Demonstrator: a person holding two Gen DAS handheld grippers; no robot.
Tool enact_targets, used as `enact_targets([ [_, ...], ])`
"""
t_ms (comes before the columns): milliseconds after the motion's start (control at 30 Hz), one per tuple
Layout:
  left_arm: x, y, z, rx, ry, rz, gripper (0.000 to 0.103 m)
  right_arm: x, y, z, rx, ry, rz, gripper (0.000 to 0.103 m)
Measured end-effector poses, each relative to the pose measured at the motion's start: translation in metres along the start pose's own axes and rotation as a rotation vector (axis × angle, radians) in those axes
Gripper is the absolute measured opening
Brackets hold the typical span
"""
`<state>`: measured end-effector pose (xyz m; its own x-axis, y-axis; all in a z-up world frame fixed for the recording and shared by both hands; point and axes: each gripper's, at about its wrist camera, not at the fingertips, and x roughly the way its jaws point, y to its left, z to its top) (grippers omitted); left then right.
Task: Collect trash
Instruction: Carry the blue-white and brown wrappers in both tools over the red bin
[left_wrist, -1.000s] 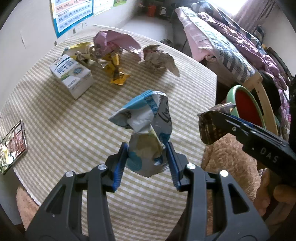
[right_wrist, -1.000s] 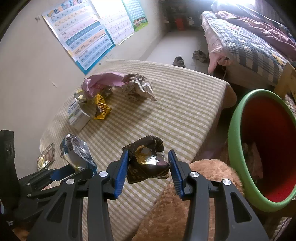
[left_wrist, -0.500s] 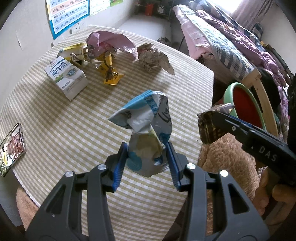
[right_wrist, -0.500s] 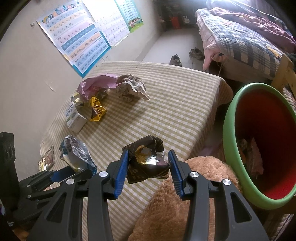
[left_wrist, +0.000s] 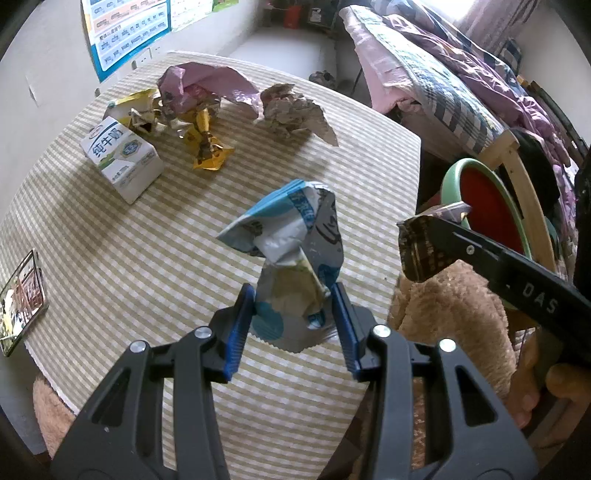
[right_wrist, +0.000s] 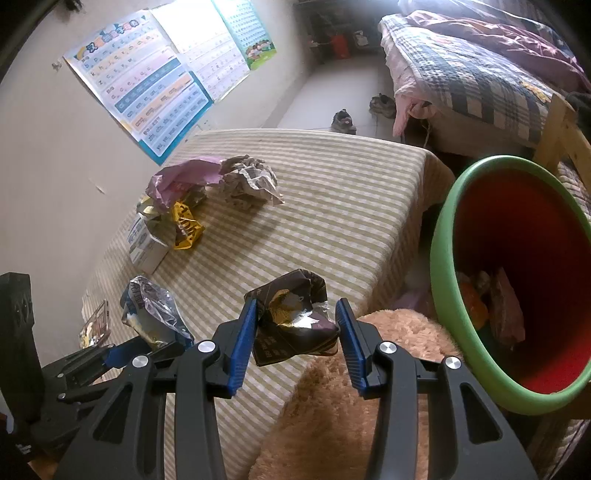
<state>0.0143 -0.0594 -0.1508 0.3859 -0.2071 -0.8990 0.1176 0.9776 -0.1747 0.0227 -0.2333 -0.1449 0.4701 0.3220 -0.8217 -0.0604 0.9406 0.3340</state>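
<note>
Both views sit on a gripper and look steeply down along its fingers, close over the near edge of the table (left_wrist: 110, 240). The left view faces the table's middle, with the bin (left_wrist: 458, 173) far to the right and the right gripper (left_wrist: 436, 251) at its right edge. The right view looks over the table's near right corner, with the bin (right_wrist: 443, 240) close on the right and the left gripper (right_wrist: 144, 343) low at its left. Both share the table (right_wrist: 332, 206), the far litter, the wall charts and the bed; the bin's bottom is dim, perhaps holding scraps.
</note>
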Motion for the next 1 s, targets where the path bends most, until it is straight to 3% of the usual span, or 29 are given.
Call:
enact_targets([
  [1000,0.006,-0.031,0.010,0.050,0.010,-0.015,0.041,-0.020,-0.044,0.002,0.111,-0.050,0.002,0.042],
])
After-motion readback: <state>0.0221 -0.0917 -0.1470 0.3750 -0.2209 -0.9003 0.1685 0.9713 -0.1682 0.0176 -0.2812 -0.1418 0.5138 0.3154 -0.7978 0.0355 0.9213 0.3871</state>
